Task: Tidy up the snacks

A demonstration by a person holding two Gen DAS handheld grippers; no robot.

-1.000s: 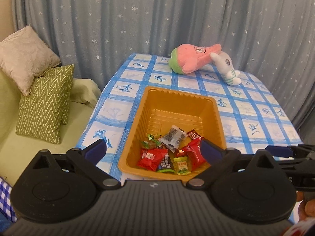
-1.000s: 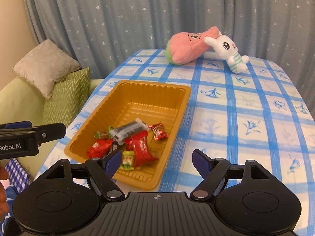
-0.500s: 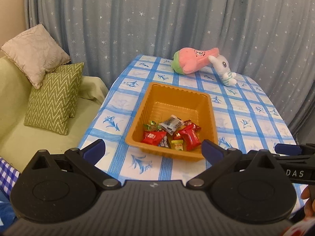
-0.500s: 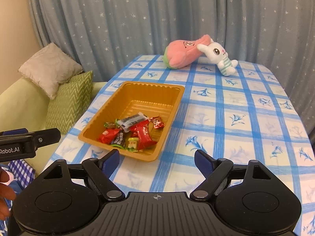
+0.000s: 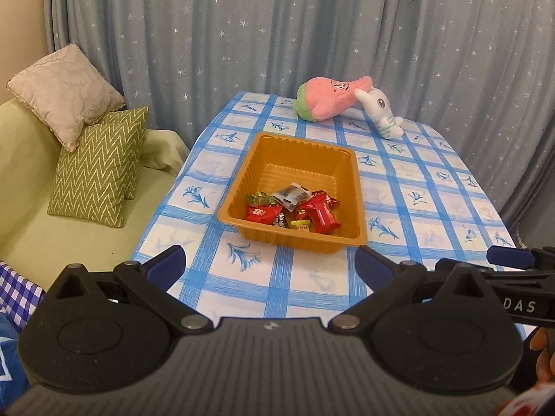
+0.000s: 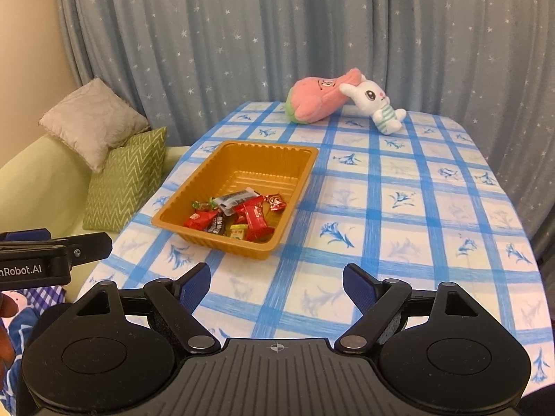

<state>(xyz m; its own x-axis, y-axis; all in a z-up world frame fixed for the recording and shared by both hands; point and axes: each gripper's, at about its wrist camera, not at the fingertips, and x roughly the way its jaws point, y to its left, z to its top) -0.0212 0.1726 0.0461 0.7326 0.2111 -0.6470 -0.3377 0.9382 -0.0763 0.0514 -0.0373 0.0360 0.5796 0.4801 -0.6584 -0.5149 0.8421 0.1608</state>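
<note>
An orange plastic tray (image 5: 305, 152) (image 6: 256, 154) stands on the blue-checked tablecloth and holds several wrapped snacks (image 5: 295, 208) (image 6: 239, 218) piled at its near end. My left gripper (image 5: 270, 265) is open and empty, held back over the table's near edge, short of the tray. My right gripper (image 6: 275, 282) is open and empty, also near the front edge, to the right of the tray. The left gripper's side also shows at the left of the right wrist view (image 6: 52, 253).
A pink plush (image 5: 329, 102) (image 6: 319, 98) and a white bunny plush (image 5: 381, 112) (image 6: 376, 105) lie at the table's far end. A green sofa with cushions (image 5: 97, 170) (image 6: 128, 176) stands left of the table. A starry curtain (image 5: 277, 27) hangs behind.
Both grippers have pulled back and up from the tray, which now looks smaller and farther. Both stayed open. The snacks have not moved.
</note>
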